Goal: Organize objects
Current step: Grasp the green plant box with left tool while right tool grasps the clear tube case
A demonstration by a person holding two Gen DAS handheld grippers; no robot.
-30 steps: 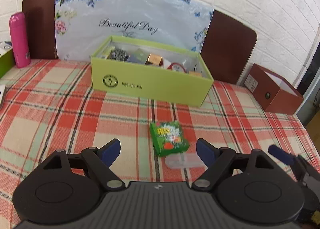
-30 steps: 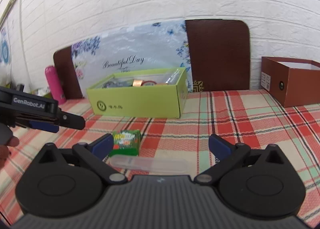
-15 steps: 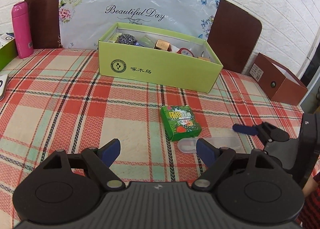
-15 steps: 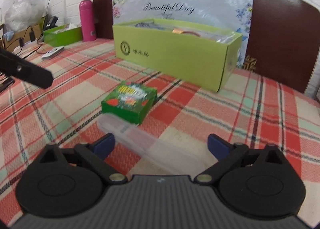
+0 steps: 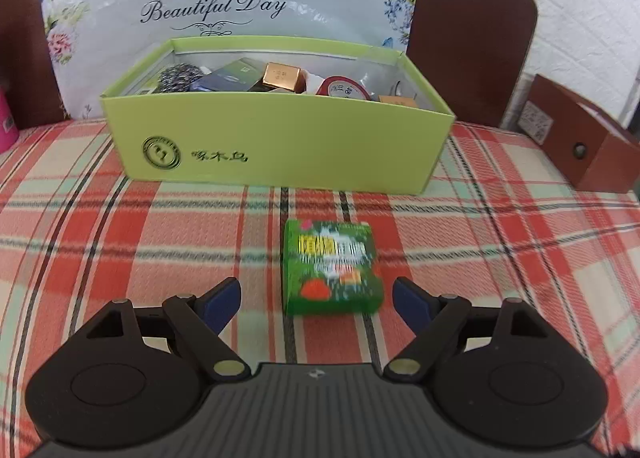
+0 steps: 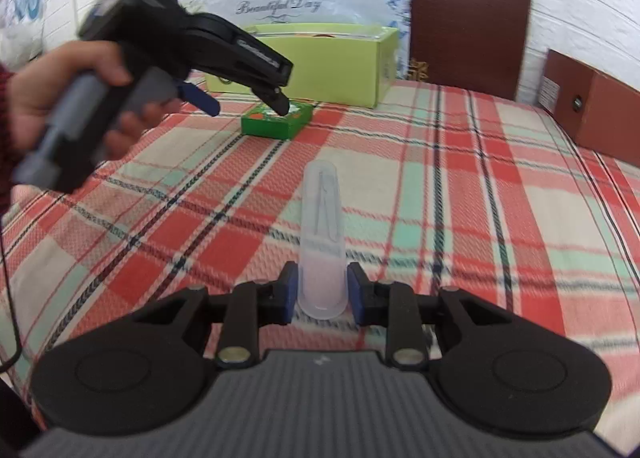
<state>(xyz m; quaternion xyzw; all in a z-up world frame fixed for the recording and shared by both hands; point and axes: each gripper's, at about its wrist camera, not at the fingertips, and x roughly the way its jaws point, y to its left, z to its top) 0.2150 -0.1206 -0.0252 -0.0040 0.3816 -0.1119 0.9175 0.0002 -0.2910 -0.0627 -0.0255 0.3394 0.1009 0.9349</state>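
A small green packet lies on the plaid cloth in front of the light green box, which holds several items. My left gripper is open, its fingers on either side of the packet's near end. In the right wrist view the left gripper hovers over the packet. My right gripper is shut on the near end of a clear plastic case that points away along the cloth.
A brown box stands at the right; it also shows in the right wrist view. A flowered board and brown panel lean on the white brick wall. A pink bottle is at far left.
My right gripper has turned to line up with the clear case and shut on its end. My left gripper has moved forward until the green packet lies between its open fingers.
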